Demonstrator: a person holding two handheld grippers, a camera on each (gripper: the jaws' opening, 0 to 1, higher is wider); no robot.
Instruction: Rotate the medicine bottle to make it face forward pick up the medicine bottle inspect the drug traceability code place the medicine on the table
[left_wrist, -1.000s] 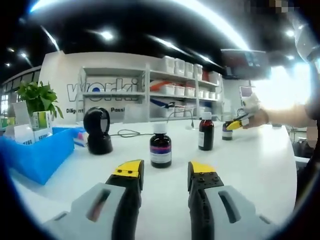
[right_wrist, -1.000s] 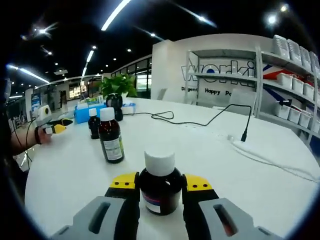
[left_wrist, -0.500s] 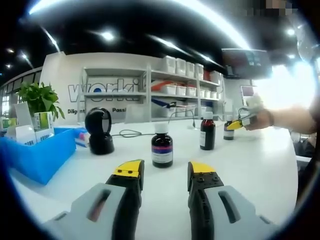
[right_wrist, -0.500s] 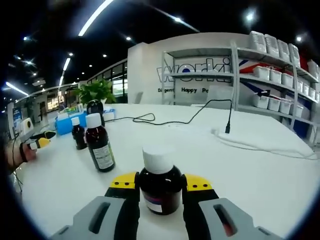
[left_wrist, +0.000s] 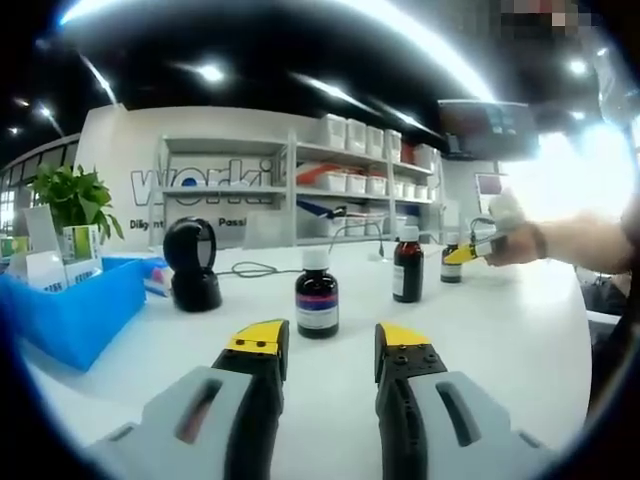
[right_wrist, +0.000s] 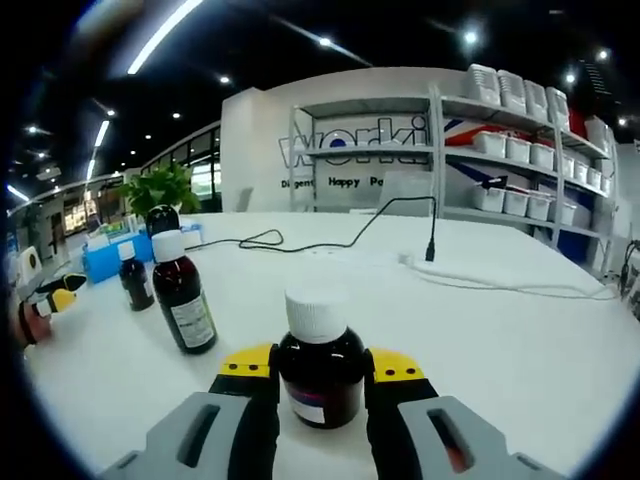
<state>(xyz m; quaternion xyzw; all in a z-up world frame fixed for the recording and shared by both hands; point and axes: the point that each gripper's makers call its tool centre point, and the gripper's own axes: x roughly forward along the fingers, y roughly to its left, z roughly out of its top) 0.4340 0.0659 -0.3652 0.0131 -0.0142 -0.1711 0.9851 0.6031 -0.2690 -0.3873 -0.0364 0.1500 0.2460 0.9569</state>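
Two hand-held grippers, one idle and one clamped

The left gripper is held low and level with its jaws parted around nothing. The right gripper is closed on a medicine bottle, gripped at the body between the yellow-tipped jaws.

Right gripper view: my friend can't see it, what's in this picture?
The right tongs are shut on a dark medicine bottle with a white cap, over a white table. Two more dark bottles stand to the left, with shelves behind.
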